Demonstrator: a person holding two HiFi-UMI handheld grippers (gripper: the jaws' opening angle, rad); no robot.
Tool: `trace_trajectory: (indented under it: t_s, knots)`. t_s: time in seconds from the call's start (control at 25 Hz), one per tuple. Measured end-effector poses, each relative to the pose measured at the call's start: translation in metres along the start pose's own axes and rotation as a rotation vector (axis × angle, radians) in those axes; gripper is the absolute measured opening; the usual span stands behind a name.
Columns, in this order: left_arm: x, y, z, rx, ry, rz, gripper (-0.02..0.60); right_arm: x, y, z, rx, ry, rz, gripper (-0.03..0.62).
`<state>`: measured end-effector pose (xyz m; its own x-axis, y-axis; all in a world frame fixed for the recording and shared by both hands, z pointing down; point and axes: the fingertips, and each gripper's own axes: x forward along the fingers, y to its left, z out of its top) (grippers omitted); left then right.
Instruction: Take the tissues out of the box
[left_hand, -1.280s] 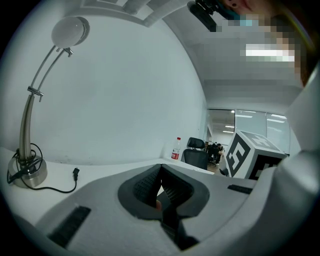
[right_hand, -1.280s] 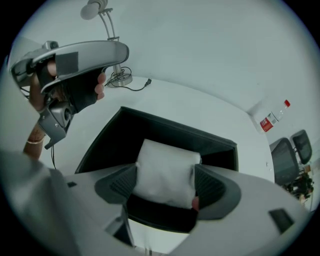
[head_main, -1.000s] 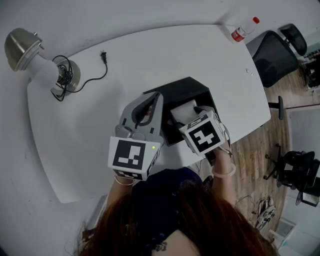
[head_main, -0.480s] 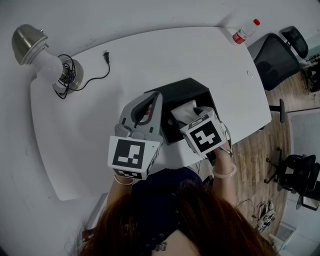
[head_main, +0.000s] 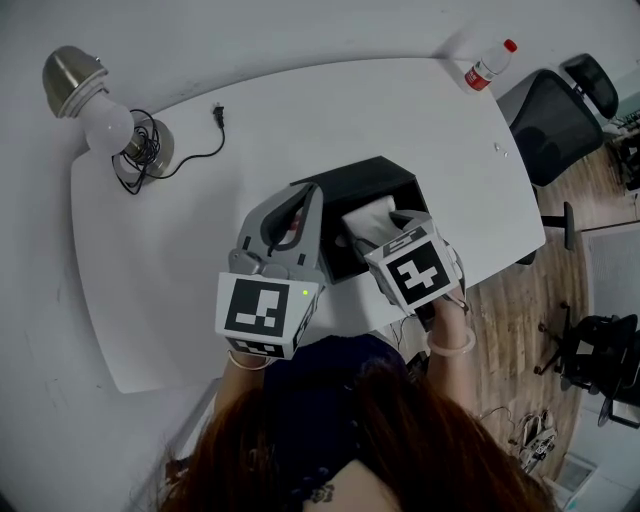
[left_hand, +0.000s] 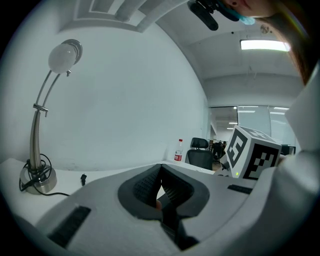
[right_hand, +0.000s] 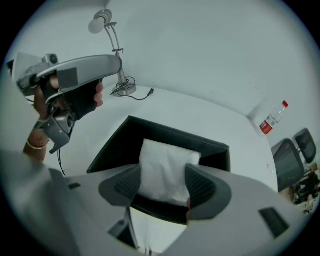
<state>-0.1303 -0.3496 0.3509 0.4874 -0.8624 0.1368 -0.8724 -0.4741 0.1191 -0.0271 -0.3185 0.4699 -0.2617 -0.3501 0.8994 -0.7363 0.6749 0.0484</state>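
Note:
A black open-topped box (head_main: 385, 180) stands near the table's front edge. A white pack of tissues (head_main: 372, 222) sticks up out of it. My right gripper (head_main: 388, 232) is shut on this pack. In the right gripper view both pads press the sides of the tissues (right_hand: 165, 165), which rise above the box (right_hand: 165, 132) between the right gripper (right_hand: 162, 182) jaws. My left gripper (head_main: 312, 195) lies over the box's left edge. In the left gripper view the left gripper (left_hand: 161, 172) is shut, its jaws meeting at the tips with nothing between them.
A desk lamp (head_main: 95, 110) with a coiled cable and loose plug (head_main: 215, 112) stands at the table's far left. A plastic bottle (head_main: 487, 63) sits at the far right corner. A black office chair (head_main: 555, 120) stands beyond the table's right edge.
The right gripper's jaws have closed on the tissue pack, which now stands a little higher out of the box. The left gripper has stayed put.

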Motion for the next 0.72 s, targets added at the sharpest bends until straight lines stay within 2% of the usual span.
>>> trace_trajectory:
  t_s: [0.4, 0.72]
  knots:
    - [-0.013, -0.012, 0.01, 0.032, -0.008, 0.036, 0.021, -0.017, -0.001, 0.004, -0.016, -0.097, -0.003, 0.295]
    - [-0.028, -0.028, 0.011, 0.04, -0.016, 0.057, 0.02, -0.036, -0.005, 0.007, 0.003, -0.215, -0.046, 0.295]
